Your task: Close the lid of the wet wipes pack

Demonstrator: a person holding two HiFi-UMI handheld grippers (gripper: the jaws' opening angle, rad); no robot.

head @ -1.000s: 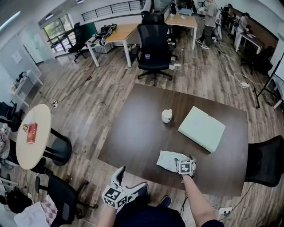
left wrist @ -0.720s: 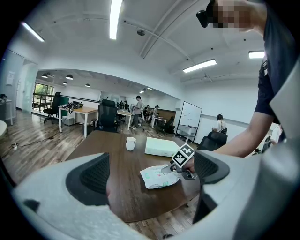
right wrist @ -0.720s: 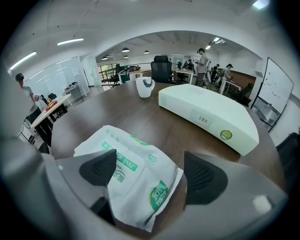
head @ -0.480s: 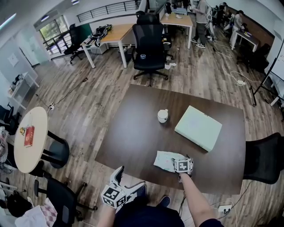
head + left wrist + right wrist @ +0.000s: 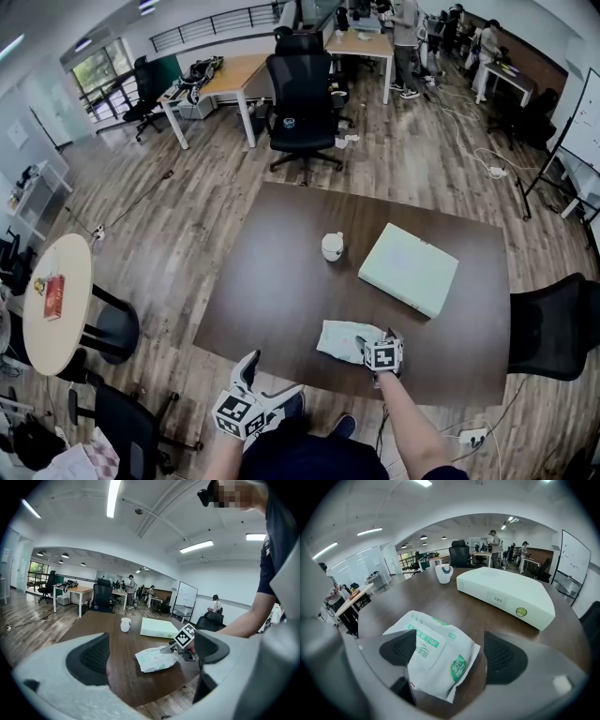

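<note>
Dark brown rectangular table [image 5: 281, 281] on a wood-plank office floor, seen from the person's head.

Nearest the viewer, the left gripper [image 5: 272, 382] was held low, off the table's near edge. Its jaws stood wide apart with nothing between them; only the table and the objects beyond it showed through the gap.

Just beyond, the right gripper [image 5: 377, 337] rested over the near edge of the table. Its jaws were also apart, not clamped. The near end of the white soft-plastic wet wipes pack with green print [image 5: 339, 339] lay between them. The left jaw's pad overlapped the pack's side, while the right jaw's pad stood clear of it. The pack lay on the table close to the near edge, its printed top face up. A rectangular label flap sat on that face; whether the flap was pressed fully down could not be judged.

Farther along the table, well apart from the pack, stood a small white mug [image 5: 332, 247]. Beside it, to the right, lay a flat pale green box [image 5: 408, 267].

Beyond the table's far edge stood a black office chair [image 5: 302, 103], with light wooden desks [image 5: 239, 70] behind it.
</note>
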